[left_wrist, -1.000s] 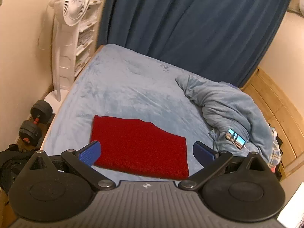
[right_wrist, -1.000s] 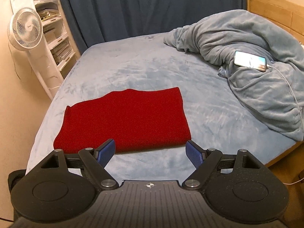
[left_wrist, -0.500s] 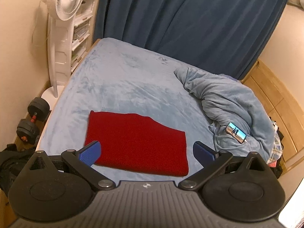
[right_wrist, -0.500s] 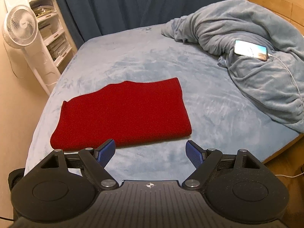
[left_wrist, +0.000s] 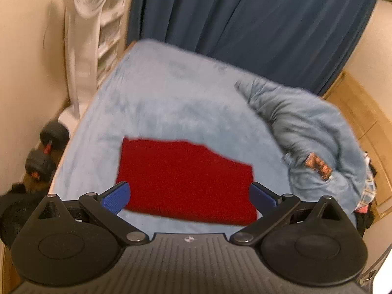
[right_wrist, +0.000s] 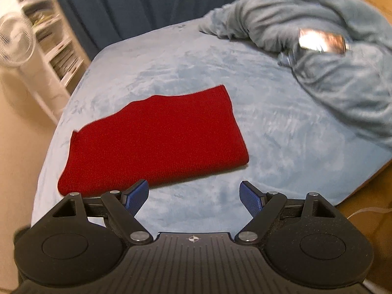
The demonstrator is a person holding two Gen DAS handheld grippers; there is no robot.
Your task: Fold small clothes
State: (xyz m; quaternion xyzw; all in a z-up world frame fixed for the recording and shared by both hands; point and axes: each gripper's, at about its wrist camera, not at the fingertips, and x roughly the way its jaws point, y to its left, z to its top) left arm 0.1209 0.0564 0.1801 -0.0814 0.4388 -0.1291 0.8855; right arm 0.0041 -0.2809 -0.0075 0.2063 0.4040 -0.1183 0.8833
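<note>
A red knitted garment point(left_wrist: 186, 178) lay flat on the pale blue bed point(left_wrist: 166, 98), folded into a rough rectangle with a stepped far edge, and everything else is placed from it. The left gripper point(left_wrist: 188, 194) hung above the garment's near edge with its jaws standing wide apart; in the left wrist view its blue pads point(left_wrist: 116, 196) framed the cloth's two near corners, and nothing was pinched between them. The right gripper point(right_wrist: 194, 197) was poised just off the garment's near right part, over bare bedcover, its jaws likewise spread wide with nothing between them; its left pad overlapped the garment's near hem in the picture, though whether it touched the cloth could not be told. Beyond the garment to its right, well apart from it, a crumpled grey-blue blanket point(right_wrist: 330, 56) was heaped on the bed, and a phone point(right_wrist: 322, 41) with a lit screen rested on top of that heap, blurred. Behind the garment, past the far end of the bed, hung a dark blue curtain point(left_wrist: 257, 24). To the garment's left, off the bed's edge, stood a white fan point(left_wrist: 83, 19) in front of white shelves point(right_wrist: 54, 41), and nearer on that side two black dumbbells point(left_wrist: 47, 152) lay on the floor.
</note>
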